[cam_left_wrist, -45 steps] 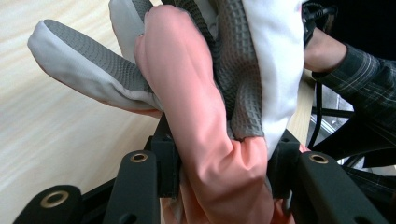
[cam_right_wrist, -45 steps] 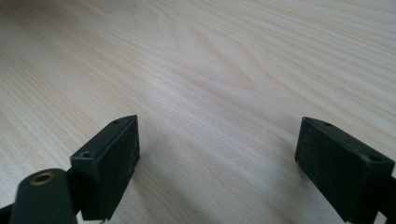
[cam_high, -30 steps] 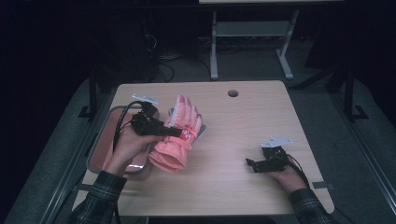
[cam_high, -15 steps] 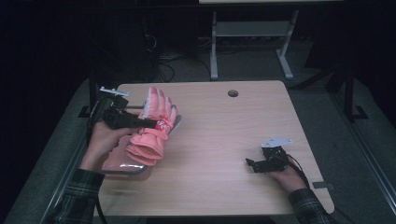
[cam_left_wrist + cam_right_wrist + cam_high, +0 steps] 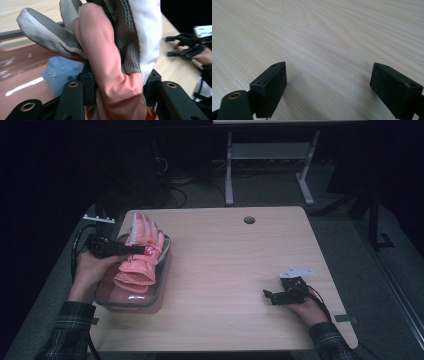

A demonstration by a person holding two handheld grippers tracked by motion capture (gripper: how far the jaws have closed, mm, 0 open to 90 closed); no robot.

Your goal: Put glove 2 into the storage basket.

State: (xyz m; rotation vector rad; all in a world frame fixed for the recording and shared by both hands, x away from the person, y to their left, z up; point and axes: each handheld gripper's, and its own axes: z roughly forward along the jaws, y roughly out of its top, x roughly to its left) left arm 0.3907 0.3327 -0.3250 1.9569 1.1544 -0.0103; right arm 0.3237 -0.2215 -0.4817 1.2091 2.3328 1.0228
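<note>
While clamped mid-body in left gripper (image 5: 117, 100) jaws, pink glove (image 5: 141, 255) over clear bin (image 5: 161, 287).
Held bunched for a drop inside; right gripper (image 5: 271, 296) jaws apart, idle on surface (image 5: 230, 270).

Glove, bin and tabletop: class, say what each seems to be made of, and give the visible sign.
Glove: soft fabric, likely a padded winter glove; the pink shell creases, and the grey palm has a waffle-textured grip patch. Bin: clear, glossy plastic by the look; its wall is see-through. Tabletop: pale wood or wood-look laminate, matte, with grain lines.
</note>
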